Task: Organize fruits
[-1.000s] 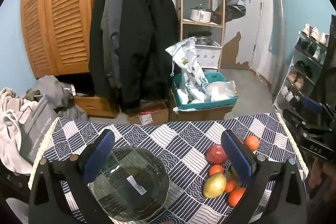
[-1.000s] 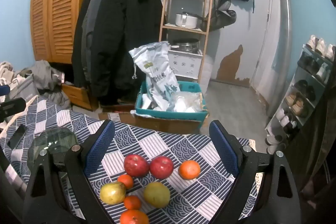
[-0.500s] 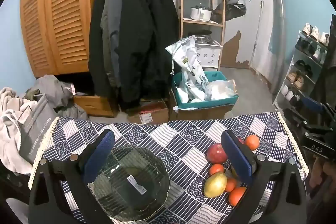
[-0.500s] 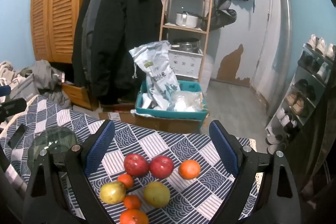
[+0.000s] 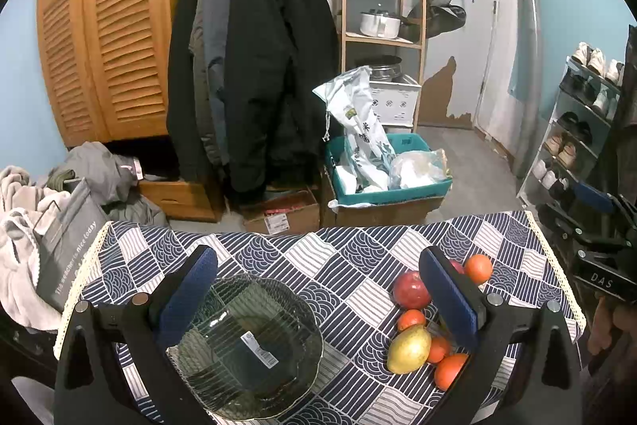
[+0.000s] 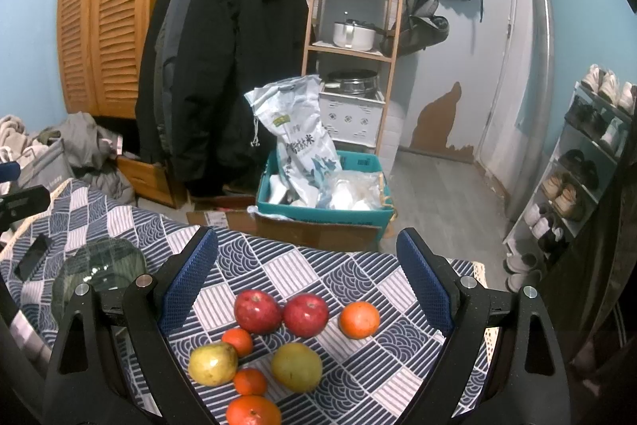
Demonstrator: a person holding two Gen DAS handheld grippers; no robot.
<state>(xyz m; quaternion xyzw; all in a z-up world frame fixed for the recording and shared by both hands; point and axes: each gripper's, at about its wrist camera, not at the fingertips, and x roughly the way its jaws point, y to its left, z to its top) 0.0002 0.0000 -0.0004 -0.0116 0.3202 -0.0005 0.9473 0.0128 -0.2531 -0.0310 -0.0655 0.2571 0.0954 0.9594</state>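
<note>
**Fruit bunched near the cloth's right edge, both grippers wide and empty**

While both grippers hover above it, the table under its blue-and-white patterned cloth fills the lower part of each view. Its far edge runs straight across, with bare floor and a teal bin on a cardboard box just beyond at 12 o'clock. In the left view a lace trim marks the cloth's left and right edges.

The glass plate sits at about 7 o'clock in the left view, holding no fruit, its near rim close to the table's near edge. Between plate and fruit lies a broad strip of bare cloth.

The left gripper has its jaws spread wide, one finger over the plate's left rim, the other in front of the fruit; nothing is between them. The right gripper is likewise spread wide and empty, its fingers flanking the fruit cluster.

The fruit lies at 6 o'clock in the right view. Two red apples touch side by side at the back. Two yellow pears lie nearer. An orange sits apart at the right, nearest the right edge, and another is at the bottom of the frame. Two small tangerines nestle among the pears.
</note>
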